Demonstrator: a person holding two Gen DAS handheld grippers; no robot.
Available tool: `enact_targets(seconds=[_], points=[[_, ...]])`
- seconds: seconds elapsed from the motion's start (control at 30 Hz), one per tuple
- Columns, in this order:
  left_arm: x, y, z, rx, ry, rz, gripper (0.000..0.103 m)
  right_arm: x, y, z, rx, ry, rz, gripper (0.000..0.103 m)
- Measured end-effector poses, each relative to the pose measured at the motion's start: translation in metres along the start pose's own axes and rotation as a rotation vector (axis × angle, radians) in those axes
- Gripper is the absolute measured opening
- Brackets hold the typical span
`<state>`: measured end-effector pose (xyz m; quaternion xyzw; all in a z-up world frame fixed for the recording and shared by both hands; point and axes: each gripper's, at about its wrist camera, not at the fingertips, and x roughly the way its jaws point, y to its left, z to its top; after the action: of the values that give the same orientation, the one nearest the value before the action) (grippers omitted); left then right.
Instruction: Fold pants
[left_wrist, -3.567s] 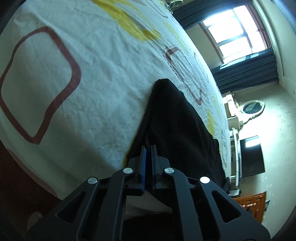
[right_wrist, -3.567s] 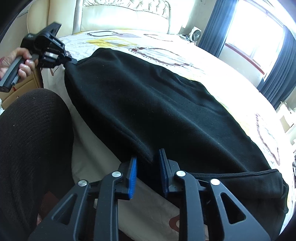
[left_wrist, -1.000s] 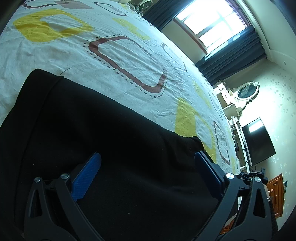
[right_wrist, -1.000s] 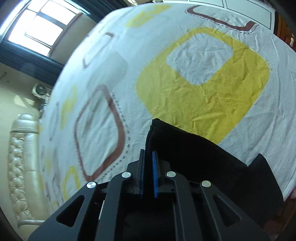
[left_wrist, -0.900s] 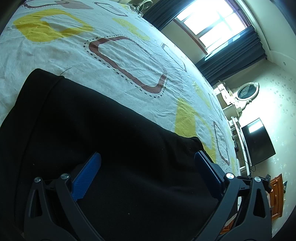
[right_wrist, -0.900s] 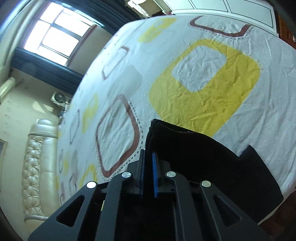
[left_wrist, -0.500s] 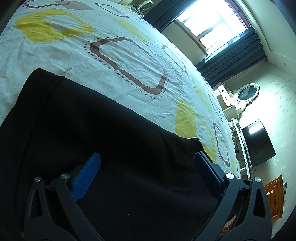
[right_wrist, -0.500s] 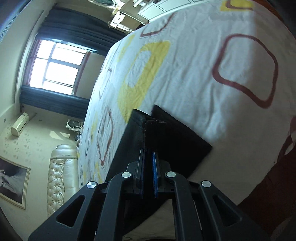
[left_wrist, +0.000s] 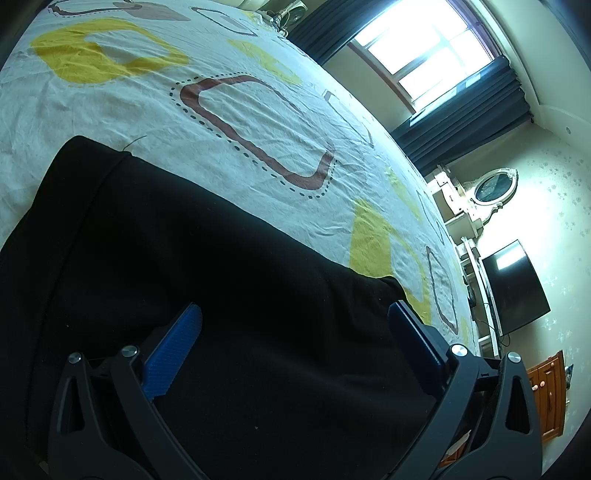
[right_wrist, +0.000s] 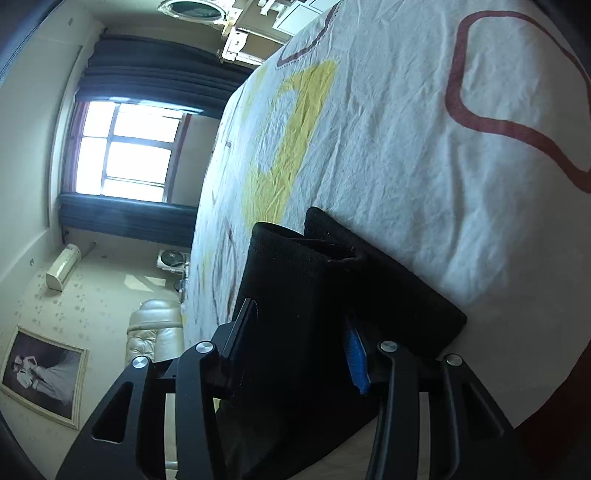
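Right tool (right_wrist: 301, 332), jaws just opening, straddles the black pants (right_wrist: 295, 295).

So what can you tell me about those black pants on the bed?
The black pants look like soft, thick, fleecy cloth, plain black with no print. They lie on the bed sheet, which is white with yellow and red shapes. In the left view they spread flat and smooth. In the right view a hemmed end is doubled over another layer near the bed's edge. The left gripper hangs open over them; the right gripper has just been opening its jaws, cloth between them.
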<state>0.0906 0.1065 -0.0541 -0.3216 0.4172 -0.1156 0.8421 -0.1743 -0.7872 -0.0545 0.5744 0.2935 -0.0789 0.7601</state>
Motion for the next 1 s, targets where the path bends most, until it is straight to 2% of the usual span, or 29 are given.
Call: enact_targets(seconds=[0.03,0.07,0.13,0.3,0.4,0.43,0.5,0.57,0.63,0.7,0.77,0.83,0.93,0.97,1.0], points=[[0.000,0.000,0.000,-0.001,-0.001,0.000,0.101,0.005,0.006,0.001,-0.024,0.006,-0.024,0.014],[0.000,0.000,0.000,-0.001,-0.001,0.000,0.101,0.010,0.017,0.003,-0.058,0.012,-0.032,0.007],[0.000,0.000,0.000,-0.001,-0.001,0.000,0.101,0.015,0.047,0.005,-0.125,0.005,-0.038,0.007],[0.000,0.000,0.000,-0.004,-0.003,-0.001,0.101,0.007,0.135,0.005,-0.270,-0.019,0.133,0.007],[0.000,0.000,0.000,-0.003,-0.003,-0.001,0.101,-0.021,0.153,0.003,-0.313,-0.046,0.208,0.007],[0.000,0.000,0.000,-0.003,-0.003,-0.001,0.101,-0.028,0.151,0.002,-0.315,-0.058,0.207,0.007],[0.000,0.000,0.000,-0.004,-0.004,-0.002,0.101,-0.044,0.116,0.001,-0.273,-0.072,0.165,0.007],[0.000,0.000,0.000,-0.003,-0.004,-0.001,0.101,-0.051,0.070,0.003,-0.217,-0.081,0.055,0.007],[0.000,0.000,0.000,-0.004,-0.005,-0.002,0.101,-0.047,0.019,0.008,-0.105,-0.063,-0.036,0.007],[0.000,0.001,0.000,-0.002,-0.004,-0.001,0.101,-0.035,-0.013,0.010,-0.046,-0.039,-0.108,0.007],[0.000,0.001,0.001,-0.001,-0.004,-0.001,0.101,-0.026,-0.029,0.007,-0.011,-0.034,-0.112,0.007],[-0.003,-0.001,0.001,-0.005,-0.010,0.004,0.101,-0.023,-0.034,0.004,0.031,-0.046,-0.069,0.007],[-0.009,-0.014,-0.004,-0.027,-0.023,0.046,0.101,-0.022,-0.035,0.004,0.037,-0.040,-0.052,0.009],[-0.012,-0.021,-0.007,-0.044,-0.021,0.029,0.101,-0.022,-0.034,0.004,0.029,-0.036,-0.052,0.009],[-0.014,-0.030,-0.014,-0.067,-0.013,-0.028,0.101,-0.024,-0.033,0.002,0.028,-0.032,-0.047,0.010]])
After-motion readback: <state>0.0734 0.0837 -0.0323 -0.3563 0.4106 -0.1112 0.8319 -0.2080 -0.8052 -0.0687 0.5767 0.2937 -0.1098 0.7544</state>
